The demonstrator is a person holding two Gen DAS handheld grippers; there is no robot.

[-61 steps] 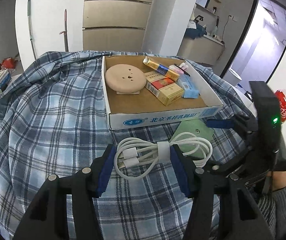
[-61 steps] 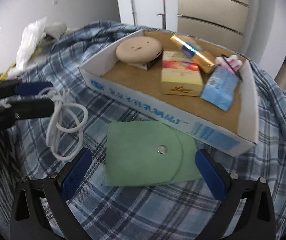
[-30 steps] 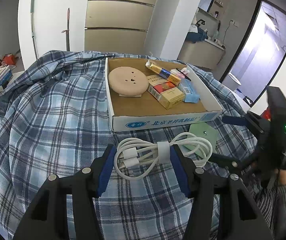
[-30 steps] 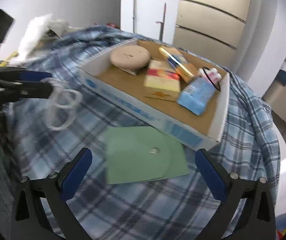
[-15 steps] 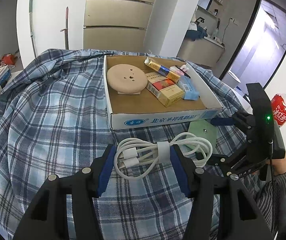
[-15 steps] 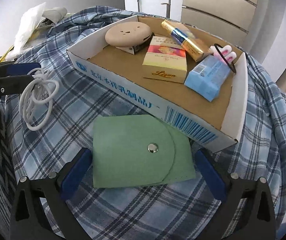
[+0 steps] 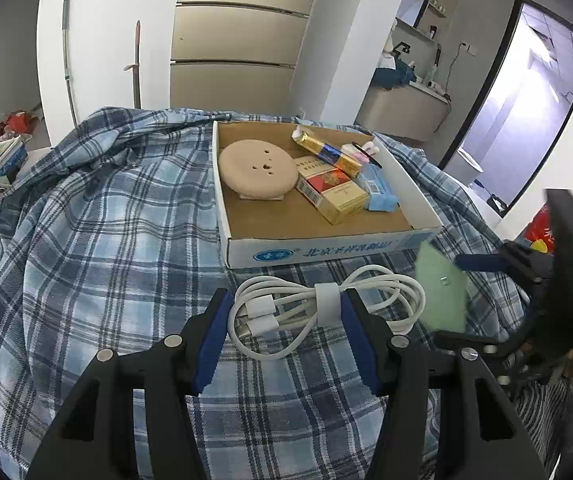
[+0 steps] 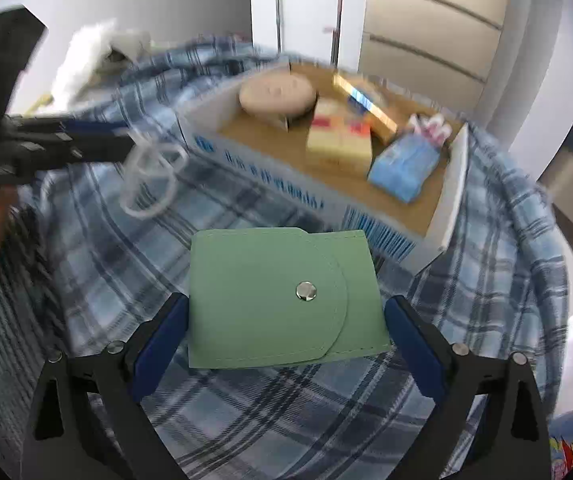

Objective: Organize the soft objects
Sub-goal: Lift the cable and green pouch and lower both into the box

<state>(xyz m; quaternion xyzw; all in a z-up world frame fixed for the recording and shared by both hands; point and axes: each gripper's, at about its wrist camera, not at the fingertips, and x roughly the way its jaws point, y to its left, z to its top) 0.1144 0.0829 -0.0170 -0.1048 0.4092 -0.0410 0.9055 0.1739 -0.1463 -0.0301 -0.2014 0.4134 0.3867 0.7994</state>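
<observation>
**Pouch between closing jaws, cable pinched**

The green pouch (image 8: 282, 300) sits between the right gripper (image 8: 286, 336) fingers, whose jaws are closing; whether the blue pads yet press its edges is unclear. The left gripper (image 7: 286, 320) pinches the coiled white cable (image 7: 318, 304). Ahead of both tools lies the cardboard tray (image 7: 326, 250) on the plaid cloth (image 7: 106, 240).

So the count: one cardboard tray (image 7: 326, 246) with five things in it, namely one round beige disc (image 7: 257, 173), one red-and-gold box (image 7: 332, 195), one gold tube (image 7: 326, 151), one blue packet (image 7: 378, 193) and one pink item (image 7: 362, 151), too small to identify. Outside it there's one white cable bundle (image 7: 318, 306), one green pouch (image 8: 282, 298), one plaid cloth (image 7: 98, 240), plus two grippers (image 7: 286, 334) (image 8: 286, 334).
</observation>
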